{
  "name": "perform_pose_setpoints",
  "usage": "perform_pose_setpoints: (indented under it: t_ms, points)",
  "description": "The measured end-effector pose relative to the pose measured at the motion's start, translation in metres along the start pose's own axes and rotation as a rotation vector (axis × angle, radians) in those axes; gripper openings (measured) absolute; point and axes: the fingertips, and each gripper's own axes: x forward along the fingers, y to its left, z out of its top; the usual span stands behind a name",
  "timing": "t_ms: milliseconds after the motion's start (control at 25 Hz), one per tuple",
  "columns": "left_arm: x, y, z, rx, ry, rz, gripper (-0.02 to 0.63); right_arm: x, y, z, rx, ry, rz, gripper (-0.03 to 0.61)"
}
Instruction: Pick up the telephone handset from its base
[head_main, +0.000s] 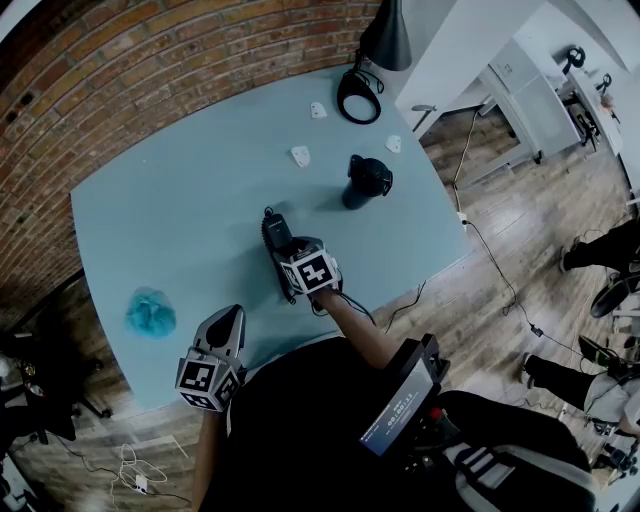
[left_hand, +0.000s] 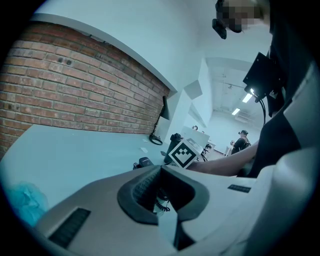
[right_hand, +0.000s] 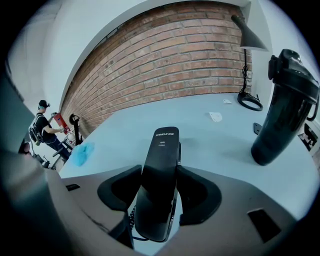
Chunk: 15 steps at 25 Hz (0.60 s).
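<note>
A brick wall (head_main: 150, 60) is running along the upper left behind a pale blue table (head_main: 170, 200). A lamp (head_main: 386, 38) is standing top centre; wood floor (head_main: 500, 270) and a white cabinet (head_main: 535, 100) are showing at right.

right gripper (head_main: 287, 258) hides half the handset (head_main: 275, 230); lamp (head_main: 388, 35) cut off at top; white bits (head_main: 300, 155) too small to tell

The right gripper (right_hand: 159, 173) has a black telephone handset (right_hand: 163, 147) lying lengthwise between its jaws, a dark pad against each side. A coiled cord (right_hand: 132, 216) hangs beneath its near end. On the pale blue table (right_hand: 210, 140) a tall dark bottle (right_hand: 285, 110) stands to the right, a crumpled blue cloth (right_hand: 81, 153) far left. A lamp (right_hand: 248, 36) stands by the brick wall (right_hand: 165, 65). A person (right_hand: 42, 129) stands beyond the table's left end.
</note>
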Motion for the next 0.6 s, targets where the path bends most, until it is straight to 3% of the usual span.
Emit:
perform_pose_setpoints:
  t_ms: [600]
  points:
    - [0.0009,-0.0001,-0.0029,-0.003,0.007,-0.005,0.026,-0.0049,-0.0007,0.0090,0.047,-0.050,0.016,0.232]
